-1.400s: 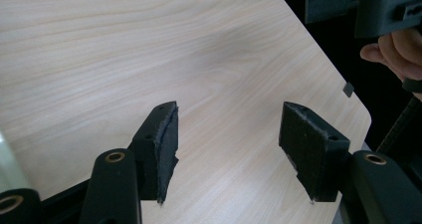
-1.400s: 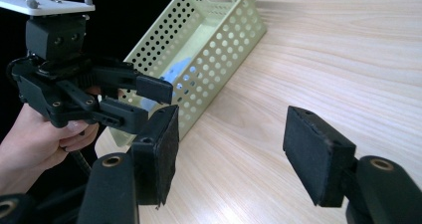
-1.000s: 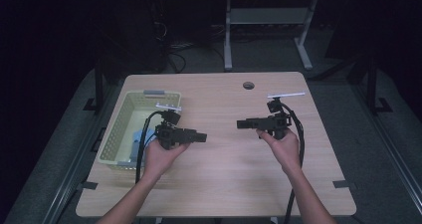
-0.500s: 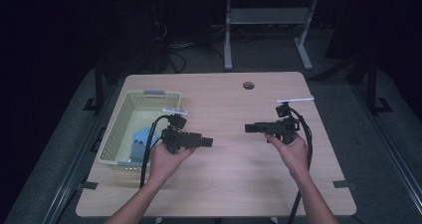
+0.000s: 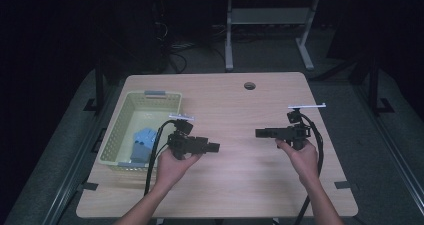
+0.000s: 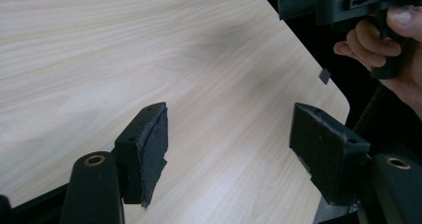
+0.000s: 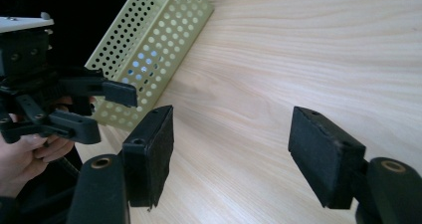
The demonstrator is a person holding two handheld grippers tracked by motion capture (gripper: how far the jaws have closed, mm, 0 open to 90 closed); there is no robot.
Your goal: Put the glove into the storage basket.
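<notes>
We draw both grippers apart

Our left gripper (image 5: 214,147) and right gripper (image 5: 260,133) have backed away from each other, jaws just opening, nothing between them.

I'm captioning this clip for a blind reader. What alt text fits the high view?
A person's two hands each hold a black tool, the left tool and the right tool, tips facing each other over a bare wooden table. Both are open and hold nothing. A pale green perforated basket with blue items inside sits at the table's left.
</notes>
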